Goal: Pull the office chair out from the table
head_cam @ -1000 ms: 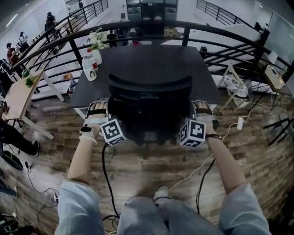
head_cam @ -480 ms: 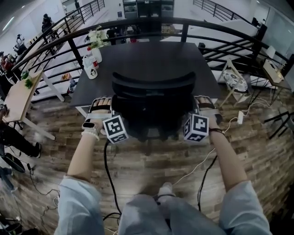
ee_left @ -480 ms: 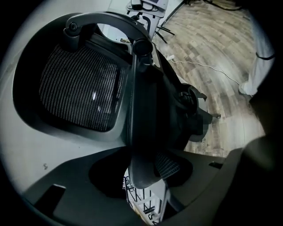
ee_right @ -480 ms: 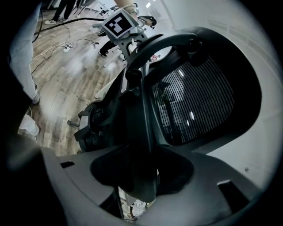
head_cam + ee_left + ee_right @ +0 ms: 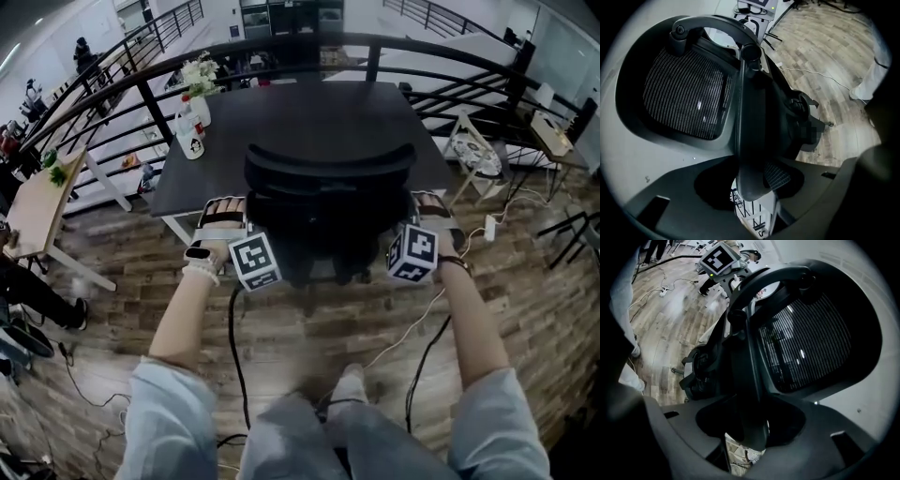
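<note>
The head view looks steeply down from above the person onto the office chair (image 5: pixel 328 178), with the desk (image 5: pixel 309 112) beyond it. The left gripper (image 5: pixel 752 206) view and the right gripper (image 5: pixel 750 437) view each ride very near one side edge of the chair's back, facing inward, with mesh on one side and wood floor (image 5: pixel 825 42) on the other. All three share that back, and the right gripper view seems to catch the left gripper's marker cube (image 5: pixel 719 258).

Room stock: wood-plank floor (image 5: pixel 525 309) crossed by loose cables (image 5: pixel 232 337); curved black metal railing (image 5: pixel 300 40) along the far edge; light wooden side table (image 5: pixel 33 202) at left; bright, white-walled hall beyond the rail.
</note>
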Demonstrator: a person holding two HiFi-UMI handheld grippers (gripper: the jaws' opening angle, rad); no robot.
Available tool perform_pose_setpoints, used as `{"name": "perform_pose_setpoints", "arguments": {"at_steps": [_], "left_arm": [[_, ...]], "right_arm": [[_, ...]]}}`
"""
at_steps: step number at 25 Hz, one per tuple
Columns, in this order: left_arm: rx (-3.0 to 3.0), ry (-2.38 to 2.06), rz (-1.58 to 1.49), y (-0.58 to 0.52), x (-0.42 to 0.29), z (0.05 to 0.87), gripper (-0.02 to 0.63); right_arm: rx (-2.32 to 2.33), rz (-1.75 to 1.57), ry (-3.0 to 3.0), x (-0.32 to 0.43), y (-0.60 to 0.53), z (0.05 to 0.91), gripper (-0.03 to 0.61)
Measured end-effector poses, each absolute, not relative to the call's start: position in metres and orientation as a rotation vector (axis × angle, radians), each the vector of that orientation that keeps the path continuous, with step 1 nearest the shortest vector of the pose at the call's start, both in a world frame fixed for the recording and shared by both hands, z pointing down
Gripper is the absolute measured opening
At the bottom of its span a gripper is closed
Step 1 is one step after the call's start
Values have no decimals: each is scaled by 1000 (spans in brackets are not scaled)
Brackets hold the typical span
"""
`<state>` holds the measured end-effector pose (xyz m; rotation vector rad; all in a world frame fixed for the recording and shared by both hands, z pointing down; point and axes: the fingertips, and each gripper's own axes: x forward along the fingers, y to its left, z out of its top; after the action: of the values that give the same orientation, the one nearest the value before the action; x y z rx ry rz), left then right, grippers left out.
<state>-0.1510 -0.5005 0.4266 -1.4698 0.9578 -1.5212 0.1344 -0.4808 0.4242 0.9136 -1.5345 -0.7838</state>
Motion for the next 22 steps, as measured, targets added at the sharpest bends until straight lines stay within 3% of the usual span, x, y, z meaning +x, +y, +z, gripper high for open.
{"name": "perform_pose_setpoints", "arguments": {"at_steps": [22], "left_arm": [[-1482,917,-1536,-372,-158,425,193]], "right_arm": [[918,-778,-1569,127,-349,422,193]]}}
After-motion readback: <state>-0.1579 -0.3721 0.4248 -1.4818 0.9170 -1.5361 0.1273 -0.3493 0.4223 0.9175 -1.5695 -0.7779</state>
